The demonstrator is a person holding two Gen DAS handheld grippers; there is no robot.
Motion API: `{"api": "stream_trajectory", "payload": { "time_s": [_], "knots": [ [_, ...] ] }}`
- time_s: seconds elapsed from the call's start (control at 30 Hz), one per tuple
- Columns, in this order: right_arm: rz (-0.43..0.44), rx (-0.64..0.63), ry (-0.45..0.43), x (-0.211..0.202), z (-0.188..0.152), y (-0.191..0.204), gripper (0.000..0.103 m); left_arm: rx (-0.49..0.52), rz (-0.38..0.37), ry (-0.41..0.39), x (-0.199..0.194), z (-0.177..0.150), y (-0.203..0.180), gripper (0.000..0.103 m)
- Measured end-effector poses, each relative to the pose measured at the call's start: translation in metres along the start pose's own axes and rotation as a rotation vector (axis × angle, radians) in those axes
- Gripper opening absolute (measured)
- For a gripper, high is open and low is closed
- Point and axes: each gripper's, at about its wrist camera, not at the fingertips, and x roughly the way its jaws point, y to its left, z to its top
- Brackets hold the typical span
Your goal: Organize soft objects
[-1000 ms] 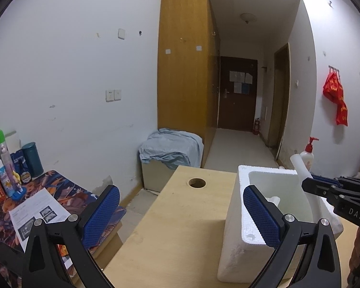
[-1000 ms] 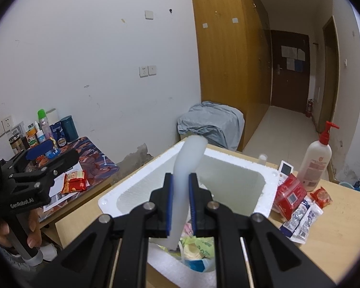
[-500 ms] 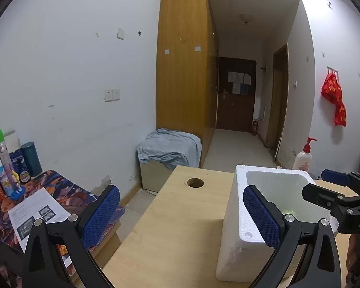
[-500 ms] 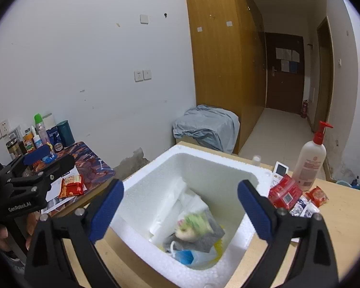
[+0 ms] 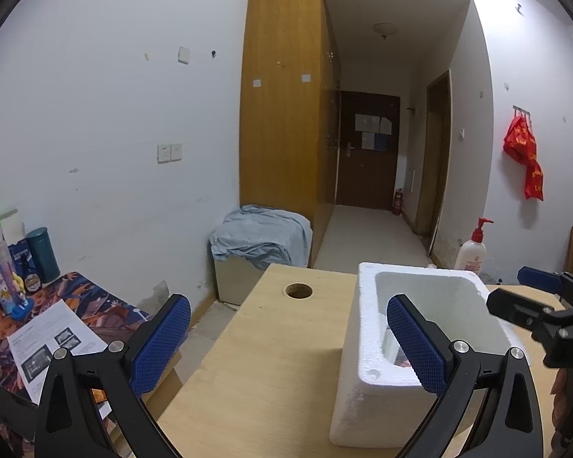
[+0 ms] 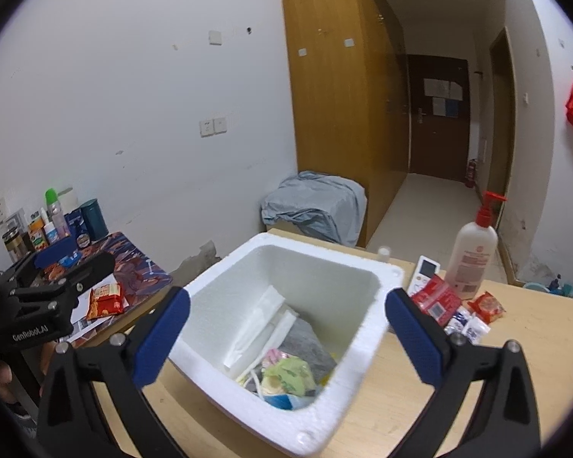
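Note:
A white foam box (image 6: 386,278) stands on the wooden table (image 6: 534,343); it also shows in the left wrist view (image 5: 363,351). Inside lie white foam strips (image 6: 259,320), a grey cloth (image 6: 305,343) and soft packets, one green (image 6: 286,376). My right gripper (image 6: 286,336) is open and empty, just above the box's near side. My left gripper (image 5: 286,339) is open and empty, to the left of the box, above the table (image 5: 256,351). The right gripper shows at the right edge of the left wrist view (image 5: 546,305).
Red and white snack packets (image 6: 454,309), a remote (image 6: 426,271) and a pump lotion bottle (image 6: 473,259) lie right of the box. A low side table (image 6: 133,267) at the left holds bottles, papers and a red packet (image 6: 105,299). The wooden table has a round hole (image 5: 298,291).
My right gripper held a white foam strip over the box a second ago. It has opened, the strip now lies in the box, and the gripper has pulled back slightly.

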Motion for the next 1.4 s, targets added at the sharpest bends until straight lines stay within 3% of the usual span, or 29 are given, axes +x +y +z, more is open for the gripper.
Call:
{"api": "stream_trajectory", "payload": {
  "time_s": [0.8, 1.4],
  "knots": [
    [-0.178, 0.088, -0.065, -0.093, -0.028, -0.08, 0.103, 0.086, -0.159, 0.006, -0.013, -0.001, -0.104, 0.103],
    [-0.194, 0.078, -0.122, -0.151, -0.048, -0.083, 0.103, 0.11, -0.203, -0.037, -0.057, -0.002, -0.141, 0.103]
  ]
}}
